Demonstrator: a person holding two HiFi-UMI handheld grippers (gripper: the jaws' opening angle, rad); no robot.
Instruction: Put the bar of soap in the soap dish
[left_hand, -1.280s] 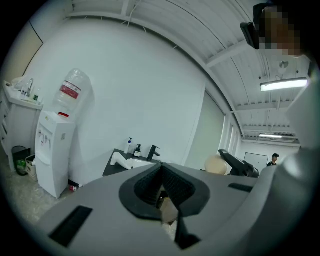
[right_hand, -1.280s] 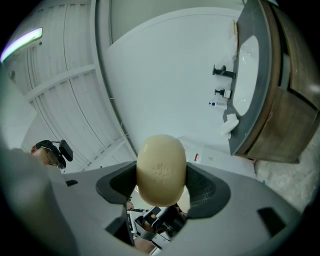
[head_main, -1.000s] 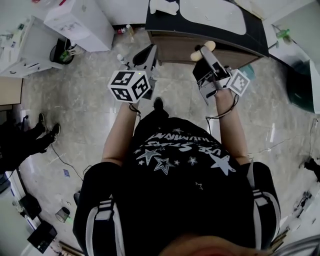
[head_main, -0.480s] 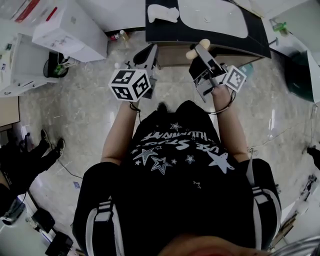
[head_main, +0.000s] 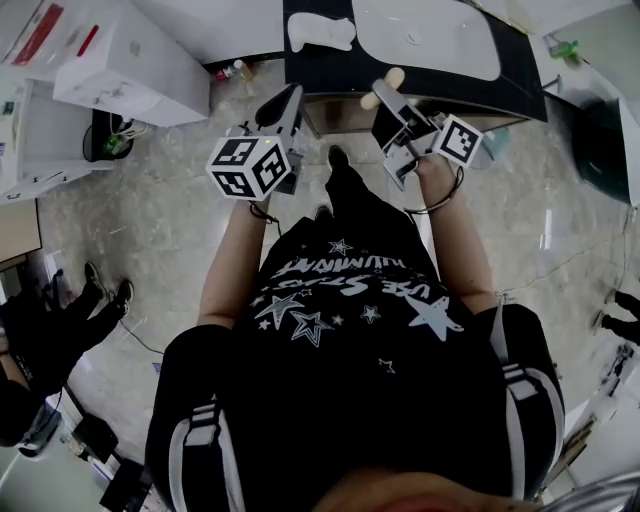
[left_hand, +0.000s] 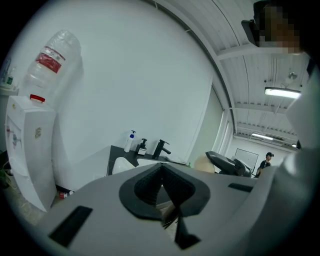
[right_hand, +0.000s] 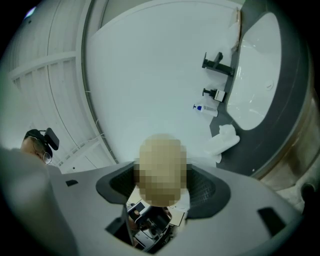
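Pale marble floor (head_main: 150, 200) runs up to a black counter (head_main: 310, 72) with a white sink (head_main: 430, 35) set in it. Just short of the counter's front edge, the left gripper (head_main: 288, 98) is clenched on nothing. Beside it the right gripper (head_main: 385, 92) clamps the bar of soap (head_main: 395, 76). Farther off, on the counter left of the sink, lies the white soap dish (head_main: 320, 32). The soap looks light, stiff and probably slick, so a grip across its broad flanks suits it. Since half a second ago the person has stepped closer, bringing both grippers nearer the counter.
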